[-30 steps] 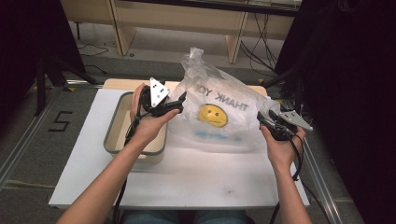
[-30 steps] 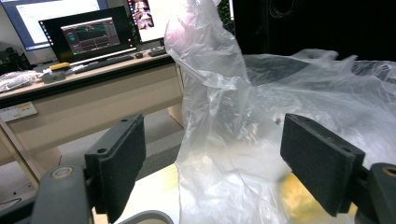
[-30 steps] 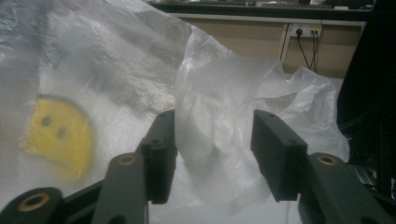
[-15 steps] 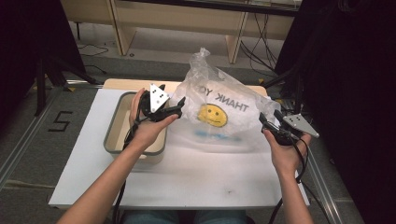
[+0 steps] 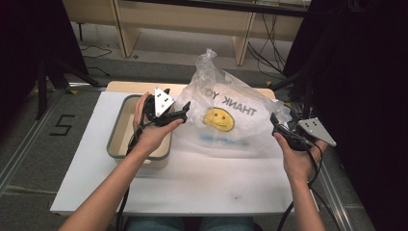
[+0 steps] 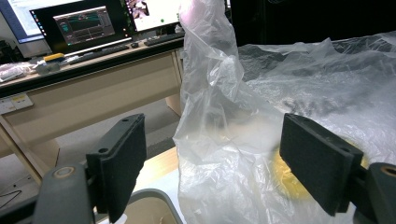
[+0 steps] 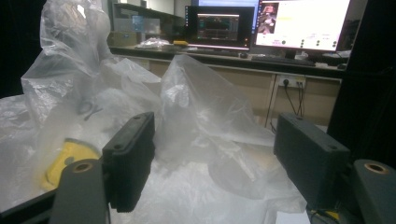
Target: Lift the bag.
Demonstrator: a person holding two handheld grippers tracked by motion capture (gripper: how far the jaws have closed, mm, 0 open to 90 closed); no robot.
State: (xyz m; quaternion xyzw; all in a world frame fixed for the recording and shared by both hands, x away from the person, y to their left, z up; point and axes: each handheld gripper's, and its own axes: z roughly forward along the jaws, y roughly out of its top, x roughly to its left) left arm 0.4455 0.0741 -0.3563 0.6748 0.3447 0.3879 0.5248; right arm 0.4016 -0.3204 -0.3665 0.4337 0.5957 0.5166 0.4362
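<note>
Beside the bag (image 5: pixel 231 115), right gripper (image 5: pixel 275 121) jaws have just been opening, now spread, film loose between them; released. Left gripper (image 5: pixel 184 109) spread too.

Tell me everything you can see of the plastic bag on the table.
The plastic bag is thin, clear and crinkled, with a yellow smiley face and dark "THANK YOU" lettering that reads reversed from above. It lies puffed up on the white table, one twisted handle sticking upward, right beside the beige tray. The left gripper and the right gripper stand open at its two ends; the right jaws have just been opening, with loose film between them.
</note>
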